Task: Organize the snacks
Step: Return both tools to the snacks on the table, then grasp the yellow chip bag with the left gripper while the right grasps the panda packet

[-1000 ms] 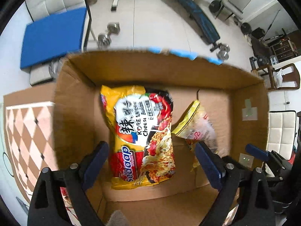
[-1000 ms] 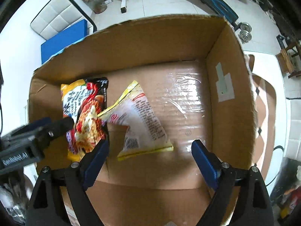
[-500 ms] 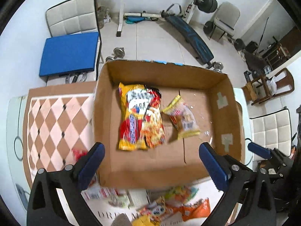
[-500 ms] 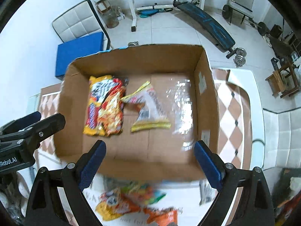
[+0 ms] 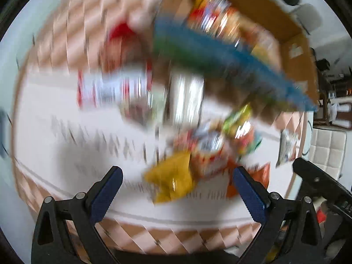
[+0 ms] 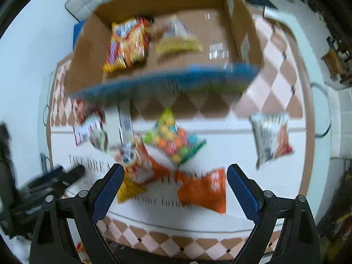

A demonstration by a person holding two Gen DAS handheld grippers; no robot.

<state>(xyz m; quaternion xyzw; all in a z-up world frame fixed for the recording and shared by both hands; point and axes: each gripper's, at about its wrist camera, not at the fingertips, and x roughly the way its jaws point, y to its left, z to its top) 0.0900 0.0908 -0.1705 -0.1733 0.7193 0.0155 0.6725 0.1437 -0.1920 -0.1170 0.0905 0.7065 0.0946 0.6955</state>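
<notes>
Left gripper (image 5: pixel 177 186): blue-padded fingers spread wide, holding nothing; view heavily blurred; a yellow packet (image 5: pixel 173 181) lies between the fingertips
Right gripper (image 6: pixel 173 183): fingers spread wide, nothing gripped; hovers over loose packets at lower centre
Cardboard box (image 6: pixel 85 50): upper centre, open-topped, blue near edge; noodle packet (image 6: pixel 127 44) inside, long axis running away from the camera; a pale packet (image 6: pixel 176 37) just beside it
Orange bag (image 6: pixel 205 189): crinkled foil, lower centre, flat on the white mat (image 6: pixel 237 149)
Candy bag (image 6: pixel 173 138): multicoloured, mid-frame
Silver packet (image 6: pixel 270 138): right, well apart

Loose packets (image 6: pixel 173 142) before the box (image 6: pixel 236 25)
</notes>
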